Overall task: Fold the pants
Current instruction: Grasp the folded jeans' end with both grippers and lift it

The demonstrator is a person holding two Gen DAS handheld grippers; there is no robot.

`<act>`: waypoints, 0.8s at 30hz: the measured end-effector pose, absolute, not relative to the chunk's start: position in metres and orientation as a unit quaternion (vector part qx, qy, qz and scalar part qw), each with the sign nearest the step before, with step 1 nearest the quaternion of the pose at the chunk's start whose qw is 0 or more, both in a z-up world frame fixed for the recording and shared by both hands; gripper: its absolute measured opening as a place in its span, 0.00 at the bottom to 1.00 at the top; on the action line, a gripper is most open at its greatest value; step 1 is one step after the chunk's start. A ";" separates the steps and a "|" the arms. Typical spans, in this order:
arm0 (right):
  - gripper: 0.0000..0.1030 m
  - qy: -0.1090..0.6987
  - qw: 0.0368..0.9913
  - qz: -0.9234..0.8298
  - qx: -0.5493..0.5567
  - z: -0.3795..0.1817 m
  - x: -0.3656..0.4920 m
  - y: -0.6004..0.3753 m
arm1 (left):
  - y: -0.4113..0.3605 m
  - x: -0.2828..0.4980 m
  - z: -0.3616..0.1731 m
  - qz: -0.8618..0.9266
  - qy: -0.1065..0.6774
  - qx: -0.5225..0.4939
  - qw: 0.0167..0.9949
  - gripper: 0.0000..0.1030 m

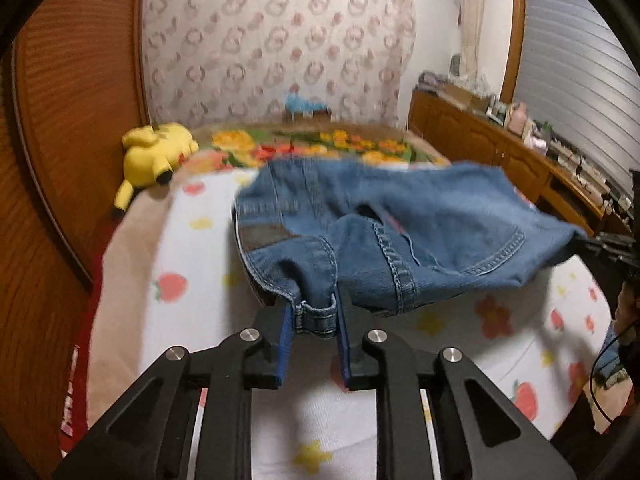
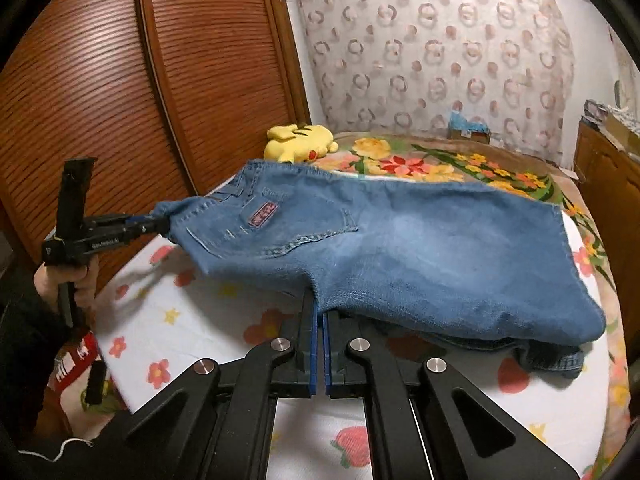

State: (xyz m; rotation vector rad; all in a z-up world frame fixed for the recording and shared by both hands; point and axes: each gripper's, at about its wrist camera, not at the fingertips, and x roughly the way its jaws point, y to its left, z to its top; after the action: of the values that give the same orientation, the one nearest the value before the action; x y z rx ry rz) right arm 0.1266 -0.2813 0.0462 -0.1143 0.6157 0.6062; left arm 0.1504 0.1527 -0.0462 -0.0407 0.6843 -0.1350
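Observation:
The blue denim pants (image 1: 420, 216) hang stretched a little above the bed between my two grippers. My left gripper (image 1: 314, 316) is shut on the waistband at a belt loop, its blue pads pressing on both sides of the bunched denim. In the right wrist view it shows at the left, as the left gripper (image 2: 158, 222) in a hand, with the pants (image 2: 400, 240) drawn to a point. My right gripper (image 2: 320, 308) is shut on the near edge of the denim, pads almost together. In the left wrist view the right gripper (image 1: 588, 240) grips the far right corner.
The bed sheet (image 2: 192, 320) is white with strawberries and flowers; a floral blanket (image 2: 420, 164) lies beyond it. A yellow plush toy (image 2: 298, 142) lies by the wooden slatted door (image 2: 120, 80). A wooden cabinet (image 1: 500, 148) with clutter runs along the right.

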 end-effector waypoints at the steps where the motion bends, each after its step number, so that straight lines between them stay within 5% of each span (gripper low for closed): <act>1: 0.01 0.295 0.907 0.297 -0.054 0.050 0.122 -0.283 | 0.153 0.146 -0.039 -0.066 0.329 -0.018 0.942 0.19; 8: 0.01 0.305 0.897 0.316 -0.053 0.049 0.096 -0.286 | 0.165 0.111 -0.002 -0.058 0.292 -0.022 0.954 0.19; 24: 0.02 0.353 0.878 0.319 -0.053 0.027 0.097 -0.280 | 0.162 0.077 -0.062 -0.040 0.358 -0.041 0.932 0.21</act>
State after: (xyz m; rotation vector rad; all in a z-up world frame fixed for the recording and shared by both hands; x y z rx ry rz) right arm 0.0973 -0.2802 0.0270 -0.1107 0.7353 0.6653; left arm 0.0768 0.1623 -0.0619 -0.0832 0.7324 -0.0816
